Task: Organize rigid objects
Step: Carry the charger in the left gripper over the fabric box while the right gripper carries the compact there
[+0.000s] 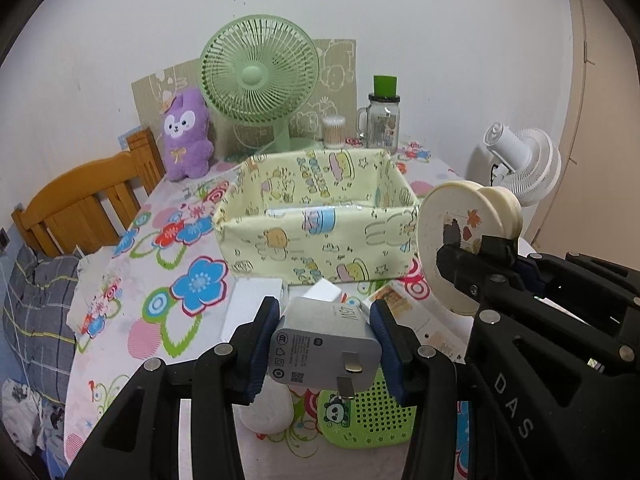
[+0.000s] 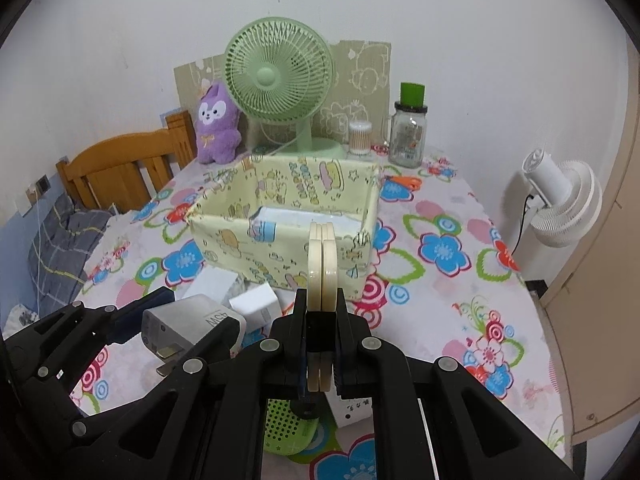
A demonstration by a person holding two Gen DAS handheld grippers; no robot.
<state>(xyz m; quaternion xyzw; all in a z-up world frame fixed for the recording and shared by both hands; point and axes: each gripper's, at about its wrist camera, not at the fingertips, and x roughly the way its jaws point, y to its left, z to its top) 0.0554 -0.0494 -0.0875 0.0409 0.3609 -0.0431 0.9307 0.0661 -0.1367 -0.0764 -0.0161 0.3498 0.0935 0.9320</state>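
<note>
My left gripper (image 1: 324,312) is shut on a grey-white plug-in charger (image 1: 324,344), its blue pads pressing the two sides and the prongs facing the camera. It hangs above the table, in front of a yellow cartoon-print fabric box (image 1: 320,244). My right gripper (image 2: 322,300) is shut on a pair of cream round discs (image 2: 323,260), seen edge-on and standing upright. In the left wrist view the discs (image 1: 460,236) show a printed leaf face, right of the box. The right wrist view shows the charger (image 2: 188,320) at lower left and the box (image 2: 256,248) straight ahead.
Small white boxes (image 1: 256,300), a white oval piece (image 1: 268,412) and a green perforated panda gadget (image 1: 368,420) lie under the grippers. Behind the box stand a green fan (image 1: 260,76), purple plush (image 1: 186,136), swab tub (image 1: 334,132) and glass jar (image 1: 384,124). Wooden chair (image 1: 80,208) left, white fan (image 2: 560,204) right.
</note>
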